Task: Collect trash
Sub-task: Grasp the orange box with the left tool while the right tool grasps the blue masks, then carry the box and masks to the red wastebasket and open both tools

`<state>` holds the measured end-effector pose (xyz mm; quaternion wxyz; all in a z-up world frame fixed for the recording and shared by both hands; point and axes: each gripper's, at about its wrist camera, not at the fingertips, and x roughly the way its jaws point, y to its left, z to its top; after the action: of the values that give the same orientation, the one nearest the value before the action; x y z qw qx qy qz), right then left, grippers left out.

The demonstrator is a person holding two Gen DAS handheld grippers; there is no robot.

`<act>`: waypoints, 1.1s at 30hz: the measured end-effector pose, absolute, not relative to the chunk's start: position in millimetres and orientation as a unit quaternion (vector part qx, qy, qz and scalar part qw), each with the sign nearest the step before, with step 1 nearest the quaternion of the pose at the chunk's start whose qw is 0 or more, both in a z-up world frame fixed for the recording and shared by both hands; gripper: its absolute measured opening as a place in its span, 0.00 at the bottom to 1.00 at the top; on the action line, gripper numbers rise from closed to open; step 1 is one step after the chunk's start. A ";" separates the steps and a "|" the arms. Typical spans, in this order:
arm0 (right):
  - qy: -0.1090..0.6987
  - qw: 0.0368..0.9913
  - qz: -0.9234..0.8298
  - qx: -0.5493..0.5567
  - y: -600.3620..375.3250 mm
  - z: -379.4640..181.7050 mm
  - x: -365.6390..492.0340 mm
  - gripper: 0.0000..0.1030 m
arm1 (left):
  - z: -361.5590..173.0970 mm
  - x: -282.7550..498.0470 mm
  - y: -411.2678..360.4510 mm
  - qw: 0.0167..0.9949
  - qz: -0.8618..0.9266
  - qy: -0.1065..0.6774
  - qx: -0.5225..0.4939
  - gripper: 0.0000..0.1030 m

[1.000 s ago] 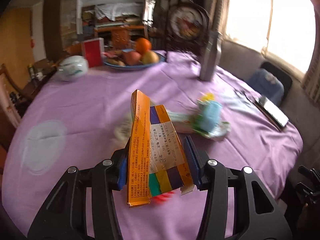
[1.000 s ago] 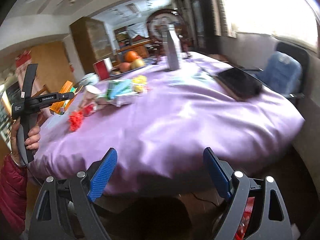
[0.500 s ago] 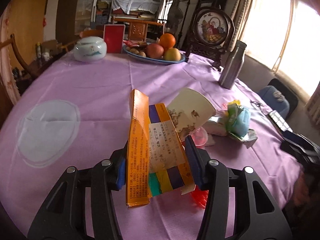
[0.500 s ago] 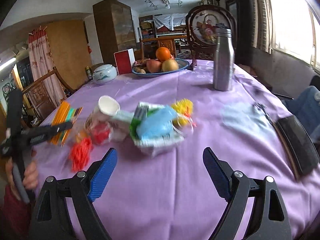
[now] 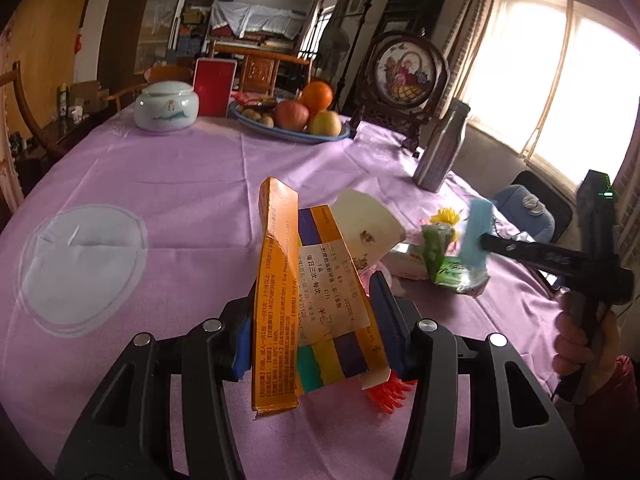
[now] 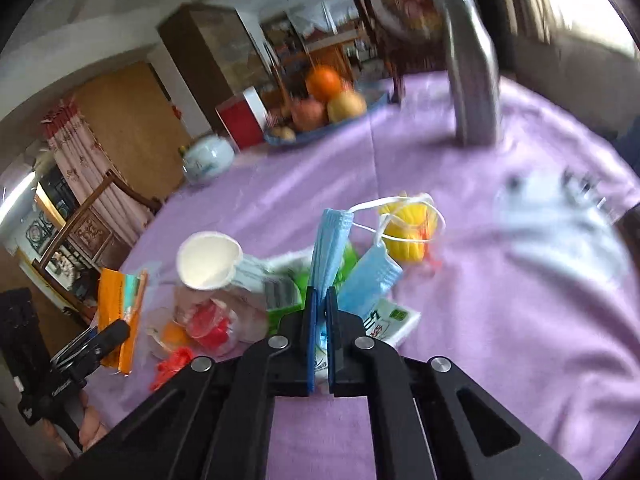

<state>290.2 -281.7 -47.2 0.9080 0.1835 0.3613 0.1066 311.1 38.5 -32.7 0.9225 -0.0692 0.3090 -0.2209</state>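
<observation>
My left gripper [image 5: 316,320] is shut on an orange medicine box [image 5: 304,312] with coloured stripes, held above the purple tablecloth [image 5: 168,168]. My right gripper [image 6: 321,304] is shut on a blue face mask [image 6: 332,240], whose white ear loops hang over a yellow ball [image 6: 408,232]. In the left wrist view the right gripper [image 5: 486,240] shows at the right, pinching the face mask [image 5: 476,232]. A trash pile lies under it: a paper cup [image 6: 208,256], a green tissue pack [image 6: 288,292], a clear plastic cup [image 6: 212,316], and red plastic bits [image 6: 172,364].
At the table's far side stand a fruit plate [image 5: 296,120], a white ceramic jar [image 5: 166,106], a red box [image 5: 214,88] and a steel bottle [image 5: 440,148]. A framed picture on a stand [image 5: 404,76] rises behind. A person's hand [image 5: 580,344] grips the right tool's handle.
The right gripper came forward over the trash pile and closed its wide-open jaws on the blue mask. The left gripper kept its grip on the box and drifted slightly.
</observation>
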 end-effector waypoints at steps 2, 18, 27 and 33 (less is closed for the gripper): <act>0.335 0.921 0.104 0.171 -286.2 -27.7 265.6 0.05 | -28.8 304.1 40.9 0.924 -0.229 0.297 -0.078 0.50; 0.268 0.947 0.056 0.169 -361.4 4.3 85.2 0.05 | 9.6 221.1 -28.4 0.916 -0.287 0.278 -0.032 0.50; 0.278 0.941 -0.022 0.193 -426.7 -30.3 -3.6 0.05 | 5.1 180.1 -113.4 0.885 -0.362 0.293 -0.001 0.50; 0.309 0.919 -0.083 0.231 -474.1 -82.9 -50.5 0.05 | -9.8 149.8 -186.3 0.853 -0.419 0.308 0.040 0.50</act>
<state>-50.5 -474.1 -82.9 0.9188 0.2310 0.3091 -0.0834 149.8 -186.3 -9.8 0.8531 0.0403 0.3082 -0.4190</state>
